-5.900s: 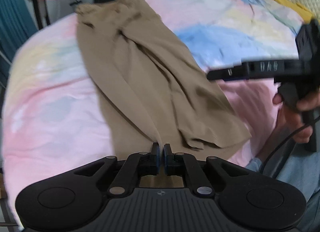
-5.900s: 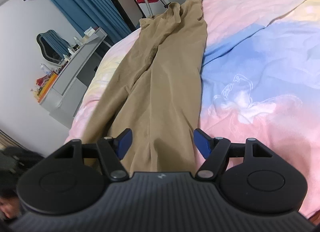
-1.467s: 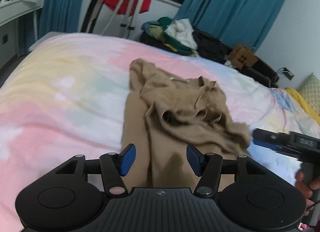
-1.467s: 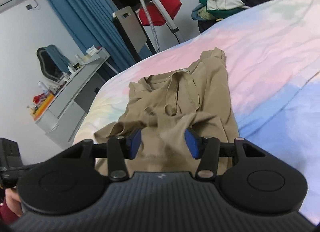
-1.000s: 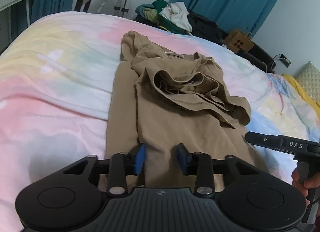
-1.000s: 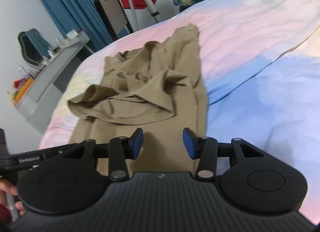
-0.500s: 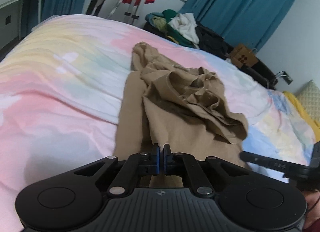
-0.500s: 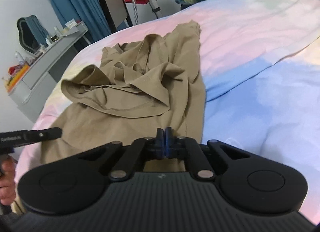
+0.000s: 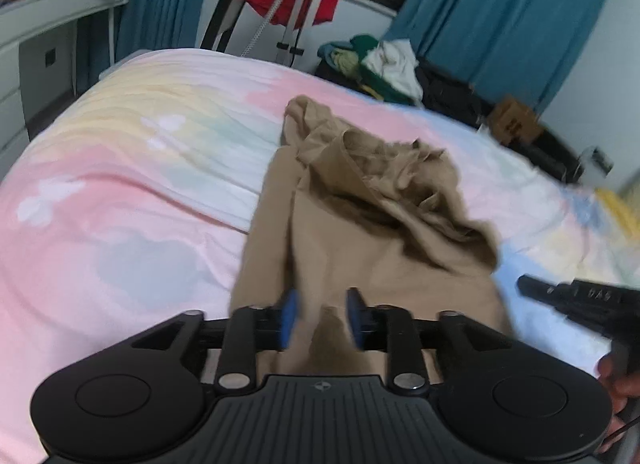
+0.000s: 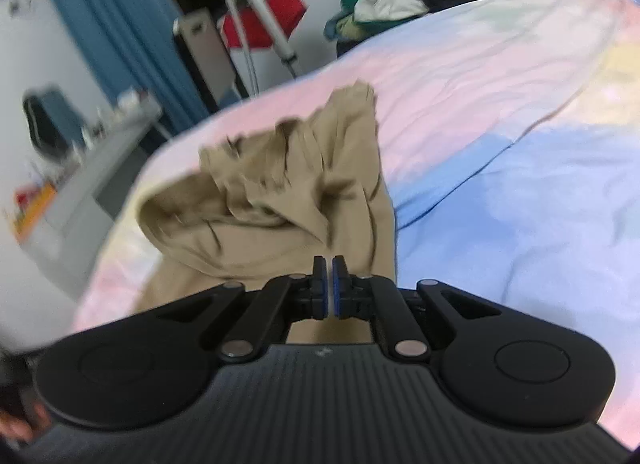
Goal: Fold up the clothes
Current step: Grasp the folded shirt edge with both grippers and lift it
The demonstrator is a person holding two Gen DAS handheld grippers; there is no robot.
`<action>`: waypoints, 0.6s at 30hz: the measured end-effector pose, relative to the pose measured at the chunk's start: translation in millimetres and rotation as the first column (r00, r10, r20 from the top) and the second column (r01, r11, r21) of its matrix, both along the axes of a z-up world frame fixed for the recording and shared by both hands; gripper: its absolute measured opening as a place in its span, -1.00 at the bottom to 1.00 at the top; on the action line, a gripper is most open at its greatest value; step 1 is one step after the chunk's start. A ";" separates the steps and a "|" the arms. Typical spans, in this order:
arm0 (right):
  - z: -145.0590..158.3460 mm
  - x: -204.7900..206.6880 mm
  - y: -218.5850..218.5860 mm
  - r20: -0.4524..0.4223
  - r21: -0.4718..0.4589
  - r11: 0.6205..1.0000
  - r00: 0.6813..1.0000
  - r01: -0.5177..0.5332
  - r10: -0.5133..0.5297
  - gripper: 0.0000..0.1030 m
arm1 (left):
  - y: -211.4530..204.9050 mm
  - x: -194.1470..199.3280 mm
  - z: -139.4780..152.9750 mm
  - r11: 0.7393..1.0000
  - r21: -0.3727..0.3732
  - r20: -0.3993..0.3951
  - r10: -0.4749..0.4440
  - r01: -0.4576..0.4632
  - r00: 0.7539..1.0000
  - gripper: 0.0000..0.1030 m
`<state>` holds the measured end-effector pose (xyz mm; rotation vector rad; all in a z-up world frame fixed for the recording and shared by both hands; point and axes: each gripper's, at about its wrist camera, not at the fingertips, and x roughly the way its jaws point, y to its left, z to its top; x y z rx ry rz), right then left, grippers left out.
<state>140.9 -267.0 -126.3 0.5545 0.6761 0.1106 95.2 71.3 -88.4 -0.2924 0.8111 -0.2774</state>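
Note:
Tan trousers (image 9: 360, 232) lie folded back on themselves on the pastel bedsheet (image 9: 120, 192), with the leg ends bunched in a heap on the upper part. My left gripper (image 9: 322, 318) is open over the near fold, its blue pads on either side of the cloth. In the right wrist view the trousers (image 10: 288, 200) show the same bunched heap. My right gripper (image 10: 330, 284) is shut at the near edge of the cloth; whether cloth is pinched between the pads is not visible. The right gripper also shows in the left wrist view (image 9: 576, 296).
A pile of clothes (image 9: 380, 60) lies beyond the far edge of the bed. A stand with a red cloth (image 9: 296, 4) is behind it. A grey desk (image 10: 80, 192) stands left of the bed. Blue curtains (image 9: 500, 12) hang at the back.
My left gripper has opened from shut. My right gripper stays shut and has moved, blurring its view. The trousers remain folded over with the bunched heap.

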 end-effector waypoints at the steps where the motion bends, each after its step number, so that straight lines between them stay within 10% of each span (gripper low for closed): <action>1: 2.7 -6.4 -3.8 0.005 0.044 0.999 1.000 0.012 -0.013 -0.85 | -0.1 -3.0 -2.5 0.999 -0.046 -0.024 -0.002 0.001 1.000 0.14; 5: 4.5 -29.1 -13.8 -0.014 0.261 0.965 1.000 -0.002 0.006 -0.67 | -0.6 -15.0 -12.3 0.974 -0.227 -0.118 -0.023 -0.005 0.993 0.33; 9: -14.0 -42.9 -8.6 -0.075 0.490 0.871 0.996 -0.011 0.055 0.32 | -1.2 -27.0 -22.2 0.916 -0.400 -0.205 -0.060 -0.028 0.977 0.51; 12: -38.3 -43.4 4.3 -0.170 0.617 0.787 0.979 0.016 0.113 0.33 | -3.2 -27.1 -35.4 0.896 -0.438 -0.268 -0.058 -0.068 0.962 0.51; 15: -57.6 -37.0 16.9 -0.244 0.639 0.768 0.959 0.046 0.145 0.33 | -3.1 -17.5 -54.1 0.910 -0.391 -0.314 0.009 -0.138 0.949 0.51; 18: -77.6 -28.9 17.7 -0.309 0.639 0.760 0.945 0.121 0.109 0.33 | 7.5 -8.2 -68.6 0.866 -0.450 -0.347 0.056 -0.219 0.936 0.49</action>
